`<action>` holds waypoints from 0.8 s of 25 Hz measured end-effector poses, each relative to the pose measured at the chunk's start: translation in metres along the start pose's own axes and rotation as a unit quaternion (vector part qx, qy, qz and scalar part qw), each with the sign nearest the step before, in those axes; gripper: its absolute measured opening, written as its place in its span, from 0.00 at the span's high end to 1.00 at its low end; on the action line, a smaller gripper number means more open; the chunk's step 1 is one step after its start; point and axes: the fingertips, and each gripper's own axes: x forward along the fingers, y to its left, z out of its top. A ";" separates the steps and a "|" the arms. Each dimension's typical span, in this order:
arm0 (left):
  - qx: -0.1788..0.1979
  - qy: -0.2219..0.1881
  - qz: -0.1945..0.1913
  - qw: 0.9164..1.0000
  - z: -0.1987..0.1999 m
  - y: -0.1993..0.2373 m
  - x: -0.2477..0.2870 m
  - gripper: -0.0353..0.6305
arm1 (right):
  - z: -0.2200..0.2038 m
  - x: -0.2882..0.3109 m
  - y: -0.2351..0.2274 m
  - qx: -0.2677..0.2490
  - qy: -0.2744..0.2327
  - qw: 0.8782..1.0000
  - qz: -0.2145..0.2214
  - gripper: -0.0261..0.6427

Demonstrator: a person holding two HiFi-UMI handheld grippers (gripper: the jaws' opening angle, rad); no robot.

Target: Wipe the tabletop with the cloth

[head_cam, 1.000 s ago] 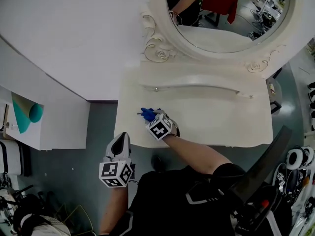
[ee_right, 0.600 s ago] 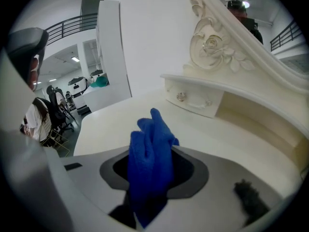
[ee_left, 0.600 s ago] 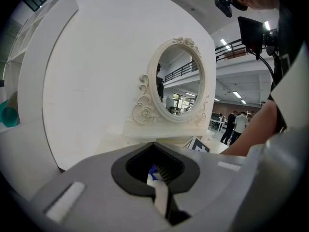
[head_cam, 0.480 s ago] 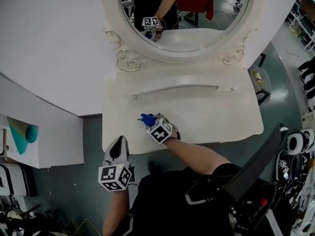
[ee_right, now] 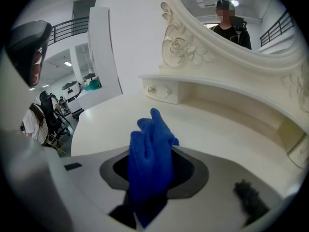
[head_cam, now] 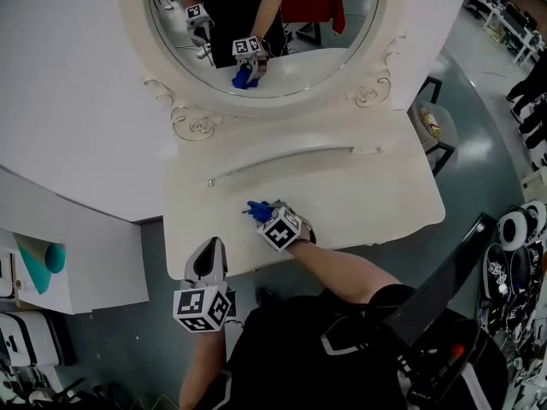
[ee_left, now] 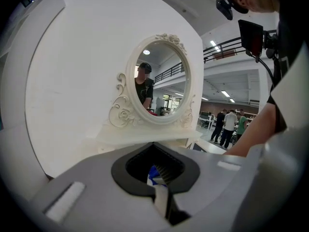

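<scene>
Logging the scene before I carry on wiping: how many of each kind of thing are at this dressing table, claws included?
Blue cloth: 1
Claws: 2 (left claw, right claw shut on the cloth)
Oval mirror: 1
White dressing table: 1
Total: 5

The worktop [head_cam: 376,203] stands against the wall, with a raised ledge [head_cam: 282,156] along its rear edge and the mirror [head_cam: 265,32] mounted behind and above that ledge. The cloth [head_cam: 256,209] is over the worktop's front-left part, clamped between the jaws of the right gripper [head_cam: 267,214], which sits just behind the front edge. The left gripper [head_cam: 208,259] is before the front-left corner, left of the right one, and a stool [head_cam: 432,126] stands on the floor beside the worktop's right end.
</scene>
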 end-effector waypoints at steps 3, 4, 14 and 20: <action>0.007 0.000 -0.011 1.000 0.004 -0.016 0.010 0.94 | -0.009 -0.011 -0.013 0.009 -0.001 1.000 -0.006 0.72; 0.009 0.002 -0.014 1.000 0.004 -0.021 0.013 0.94 | -0.013 -0.015 -0.018 0.012 -0.001 1.000 -0.008 0.72; 0.008 0.003 -0.050 0.999 0.013 -0.076 0.047 0.94 | -0.051 -0.055 -0.076 0.039 -0.007 0.998 -0.044 0.72; 0.021 0.008 -0.072 0.997 0.013 -0.108 0.070 0.94 | -0.078 -0.080 -0.114 0.060 -0.007 0.996 -0.068 0.72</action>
